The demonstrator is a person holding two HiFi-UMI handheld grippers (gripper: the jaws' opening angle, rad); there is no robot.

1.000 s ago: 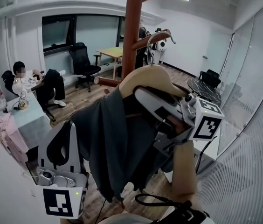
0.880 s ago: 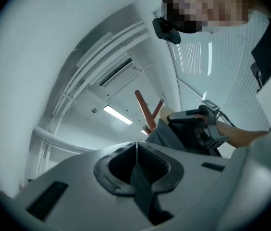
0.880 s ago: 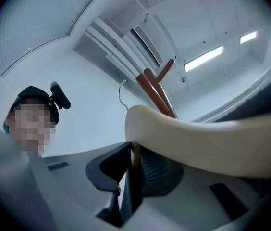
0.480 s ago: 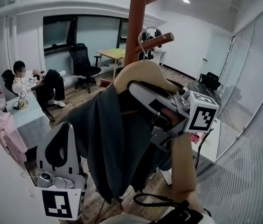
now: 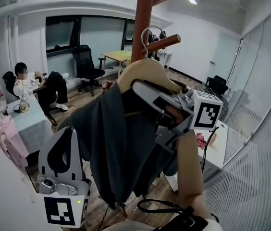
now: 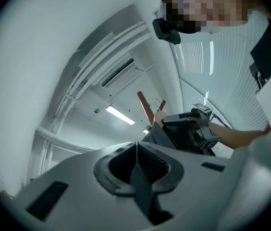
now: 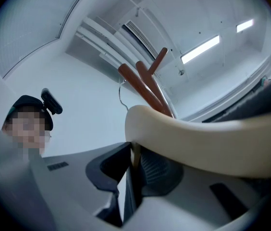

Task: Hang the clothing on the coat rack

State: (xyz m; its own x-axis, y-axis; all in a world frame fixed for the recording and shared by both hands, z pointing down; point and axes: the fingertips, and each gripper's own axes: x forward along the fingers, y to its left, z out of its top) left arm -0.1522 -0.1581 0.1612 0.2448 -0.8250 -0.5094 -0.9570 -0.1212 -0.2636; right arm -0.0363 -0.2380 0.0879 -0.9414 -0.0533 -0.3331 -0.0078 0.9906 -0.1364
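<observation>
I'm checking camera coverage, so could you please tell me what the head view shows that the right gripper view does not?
Only the head view: the dark grey garment hanging below the wooden hanger, the left gripper, a seated person. Only the right gripper view: the right gripper with its jaws pinching the hanger's edge. Both: the hanger, its metal hook, the brown coat rack.

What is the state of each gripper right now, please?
Left gripper: jaws closed, holding nothing.
Right gripper: jaws closed on the wooden hanger carrying the dark garment.
</observation>
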